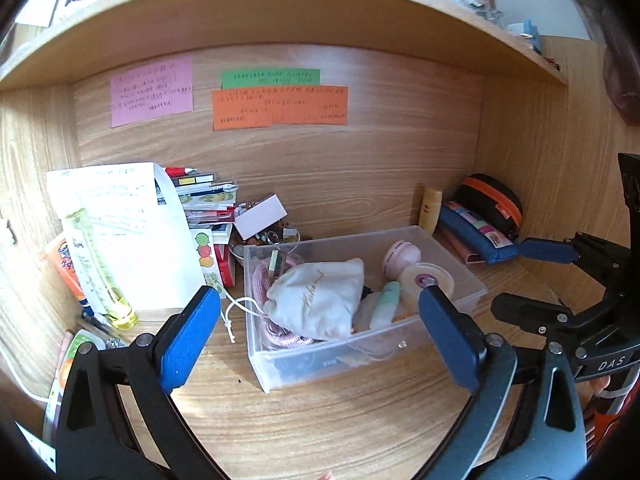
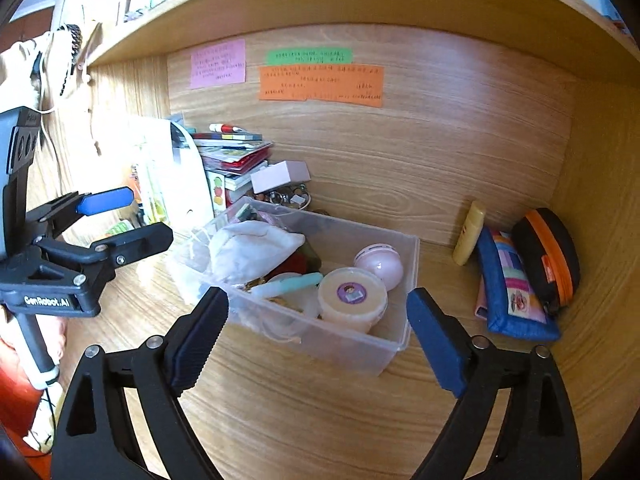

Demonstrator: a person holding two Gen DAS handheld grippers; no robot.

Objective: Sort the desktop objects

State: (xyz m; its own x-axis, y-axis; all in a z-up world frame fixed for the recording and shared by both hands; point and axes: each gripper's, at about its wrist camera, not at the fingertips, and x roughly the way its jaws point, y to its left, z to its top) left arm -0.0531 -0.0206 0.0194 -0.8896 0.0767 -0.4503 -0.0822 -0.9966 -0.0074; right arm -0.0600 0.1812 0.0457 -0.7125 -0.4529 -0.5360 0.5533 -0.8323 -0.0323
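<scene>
Clear plastic bin (image 1: 448, 240) sits on my wooden counter (image 1: 320, 420), holding a white drawstring pouch (image 1: 316, 296). Both my left tool (image 1: 320, 340) and right tool (image 2: 318, 336) gape wide, gripping nothing.

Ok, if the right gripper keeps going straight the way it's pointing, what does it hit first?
Probably the clear plastic box: its near wall lies between the open right gripper fingers, ahead of the round tub inside. Depth is uncertain.

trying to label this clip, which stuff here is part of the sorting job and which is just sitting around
Part of the job:
clear plastic bin
white drawstring pouch
pink round case
lidded tub
yellow bottle
blue pencil case
black zip pouch
both open grippers, left and right

Just lying about:
sticky notes
stack of booklets
upper shelf
</scene>
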